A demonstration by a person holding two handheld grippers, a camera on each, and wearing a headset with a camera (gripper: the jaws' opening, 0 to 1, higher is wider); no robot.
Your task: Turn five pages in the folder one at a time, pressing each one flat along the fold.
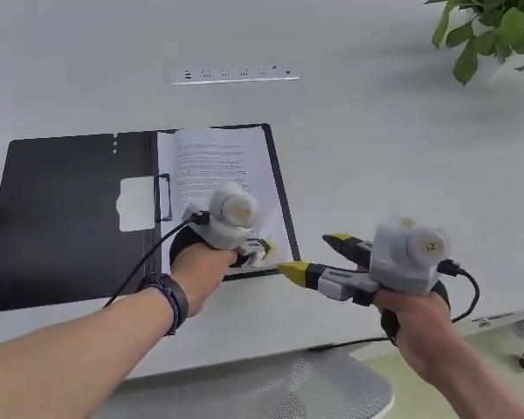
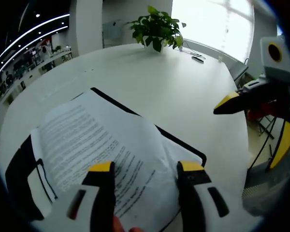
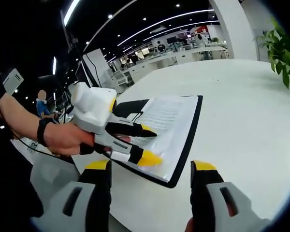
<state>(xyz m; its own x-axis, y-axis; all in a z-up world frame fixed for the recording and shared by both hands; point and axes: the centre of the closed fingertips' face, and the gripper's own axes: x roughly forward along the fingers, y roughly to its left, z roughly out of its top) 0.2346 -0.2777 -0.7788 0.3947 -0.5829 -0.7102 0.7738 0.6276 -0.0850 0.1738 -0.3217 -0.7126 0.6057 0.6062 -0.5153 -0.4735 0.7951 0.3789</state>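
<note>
Left forearm point(image 1: 70, 349), nearest the lens, crosses the lower part of the head view from the left. White desk point(image 1: 375, 131): carries everything else. Black folder point(image 1: 61, 218): lies open and flat near the desk's front edge, with the inner cover on the left and printed sheets on the right. Top page point(image 1: 218, 166): lies on the right half; in the left gripper view its near corner bulges up off the sheet beneath. Potted plant point(image 1: 489, 35): at the far right, well apart from the folder. Left claw point(image 1: 264, 251): jaws apart, over the page's lower right corner; contact with the paper cannot be told. Right claw point(image 1: 314, 255): jaws apart, holding nothing, above bare desk just beside the folder's lower right corner, tips pointing toward the left claw. Power strip point(image 1: 234, 75): set in the desk beyond the folder. Dark wristband point(image 1: 168, 297): on the left wrist.
</note>
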